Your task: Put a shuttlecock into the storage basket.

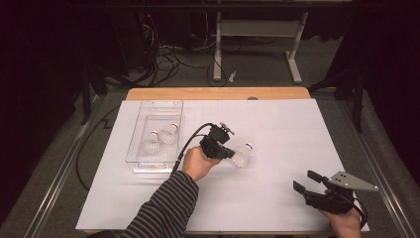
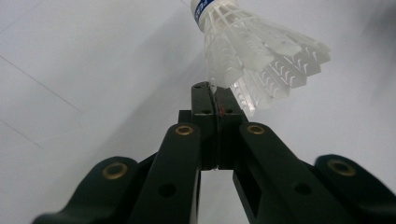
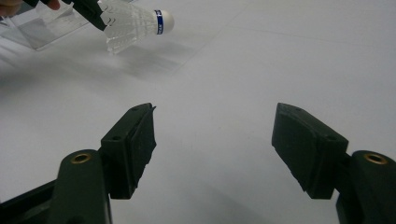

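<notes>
A white shuttlecock (image 1: 242, 155) with a blue band at its cork hangs just above the white table sheet, cork pointing away from the hand. My left gripper (image 1: 231, 153) is shut on the rim of its feather skirt; in the left gripper view the jaws (image 2: 215, 93) meet on a feather edge of the shuttlecock (image 2: 252, 56). My right gripper (image 1: 305, 181) rests near the table's front right corner, open with nothing between its jaws. In the right gripper view (image 3: 215, 135) the held shuttlecock (image 3: 133, 23) hangs over its shadow at the top left.
A clear plastic tray (image 1: 154, 103) sits at the left of the sheet with two more shuttlecocks (image 1: 151, 144) (image 1: 169, 134) inside. The table's wooden back edge (image 1: 218, 93) shows beyond the sheet. Cables and a desk frame stand on the floor behind.
</notes>
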Available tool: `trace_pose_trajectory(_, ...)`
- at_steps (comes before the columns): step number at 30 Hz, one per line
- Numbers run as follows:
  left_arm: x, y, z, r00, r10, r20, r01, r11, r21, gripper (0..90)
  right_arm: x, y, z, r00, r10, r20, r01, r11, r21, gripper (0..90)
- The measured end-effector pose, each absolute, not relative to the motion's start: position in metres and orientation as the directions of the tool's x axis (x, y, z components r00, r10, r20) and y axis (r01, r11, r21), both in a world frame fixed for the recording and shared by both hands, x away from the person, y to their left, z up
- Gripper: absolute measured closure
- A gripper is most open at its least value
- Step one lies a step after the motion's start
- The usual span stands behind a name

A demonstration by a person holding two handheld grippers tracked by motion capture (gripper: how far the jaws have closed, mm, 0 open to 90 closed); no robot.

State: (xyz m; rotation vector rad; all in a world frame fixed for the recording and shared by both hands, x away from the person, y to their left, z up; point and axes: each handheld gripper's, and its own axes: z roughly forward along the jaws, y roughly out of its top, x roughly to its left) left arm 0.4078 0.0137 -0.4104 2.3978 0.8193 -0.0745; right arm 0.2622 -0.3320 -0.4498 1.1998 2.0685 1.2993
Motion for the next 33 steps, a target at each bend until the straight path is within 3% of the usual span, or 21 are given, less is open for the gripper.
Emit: trace_pose_trajectory(33,0.396,0.029,-0.395,0.811,0.53,-0.248,0.567,-0.607,0.557,89.7,0.263,-0.332,-0.45,-0.543,0.835,0.092,0.447,0.195,0.873,30.6)
